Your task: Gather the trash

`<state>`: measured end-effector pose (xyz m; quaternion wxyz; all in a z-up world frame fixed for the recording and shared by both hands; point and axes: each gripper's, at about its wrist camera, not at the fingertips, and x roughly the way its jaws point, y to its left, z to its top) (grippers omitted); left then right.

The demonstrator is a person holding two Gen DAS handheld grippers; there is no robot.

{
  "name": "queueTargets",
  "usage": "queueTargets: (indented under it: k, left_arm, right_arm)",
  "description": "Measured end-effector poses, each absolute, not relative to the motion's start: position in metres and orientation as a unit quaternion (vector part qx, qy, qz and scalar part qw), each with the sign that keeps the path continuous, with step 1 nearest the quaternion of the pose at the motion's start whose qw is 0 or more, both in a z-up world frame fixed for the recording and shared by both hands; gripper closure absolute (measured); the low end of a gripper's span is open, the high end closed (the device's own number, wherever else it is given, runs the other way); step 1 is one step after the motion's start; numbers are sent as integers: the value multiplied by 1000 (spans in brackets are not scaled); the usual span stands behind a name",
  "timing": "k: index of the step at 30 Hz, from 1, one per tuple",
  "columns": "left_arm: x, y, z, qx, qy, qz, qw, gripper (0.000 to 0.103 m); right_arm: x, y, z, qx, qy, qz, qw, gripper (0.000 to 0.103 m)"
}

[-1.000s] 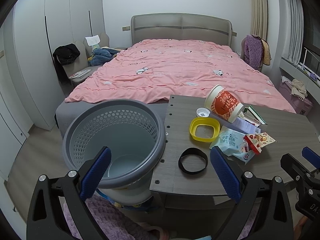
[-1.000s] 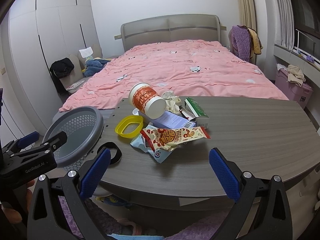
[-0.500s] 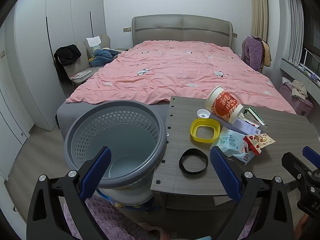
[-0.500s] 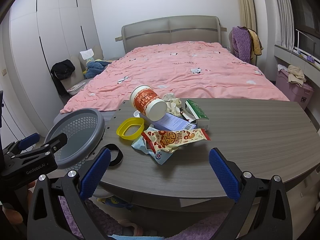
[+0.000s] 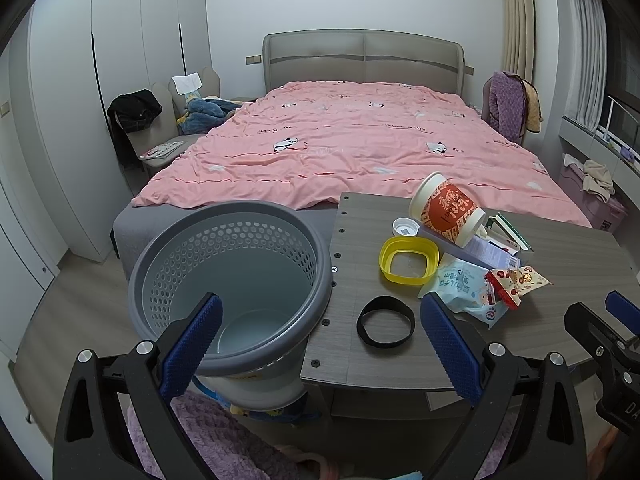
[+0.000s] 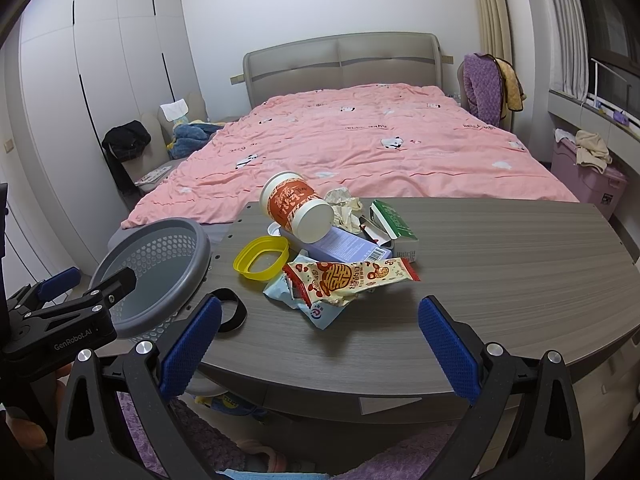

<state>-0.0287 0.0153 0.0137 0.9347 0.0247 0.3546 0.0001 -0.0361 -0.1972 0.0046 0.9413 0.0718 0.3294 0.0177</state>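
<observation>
A pile of trash lies on the grey wooden table [image 6: 500,264]: a tipped red-and-white paper cup [image 6: 296,208], a yellow plastic lid [image 6: 262,258], a red-and-cream snack wrapper [image 6: 348,278], a pale blue wrapper [image 5: 464,288], a purple box [image 6: 348,246], a green carton [image 6: 394,222], crumpled tissue [image 6: 344,208] and a black band [image 5: 385,321]. The grey perforated basket [image 5: 232,276] stands off the table's left end and holds nothing. My left gripper [image 5: 320,340] hangs open above the basket's near rim. My right gripper [image 6: 320,344] is open at the table's front edge, short of the pile.
A bed with a pink duvet [image 5: 352,148] fills the room behind the table. A chair with clothes [image 5: 136,120] stands left by the wardrobes. A purple bin [image 6: 588,184] sits at the right under the window ledge. A purple rug [image 6: 192,432] lies underfoot.
Both views have shifted only slightly; the left gripper drew back a little. The trash and basket have not moved, and both grippers stay open.
</observation>
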Motion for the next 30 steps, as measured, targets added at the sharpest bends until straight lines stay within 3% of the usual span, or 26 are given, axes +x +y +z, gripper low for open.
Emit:
queueTargets:
  k: [30]
  left_arm:
    - [-30, 13, 14, 27, 357, -1, 934, 8]
  right_arm:
    - [-36, -199, 4, 80, 333, 24, 939, 6]
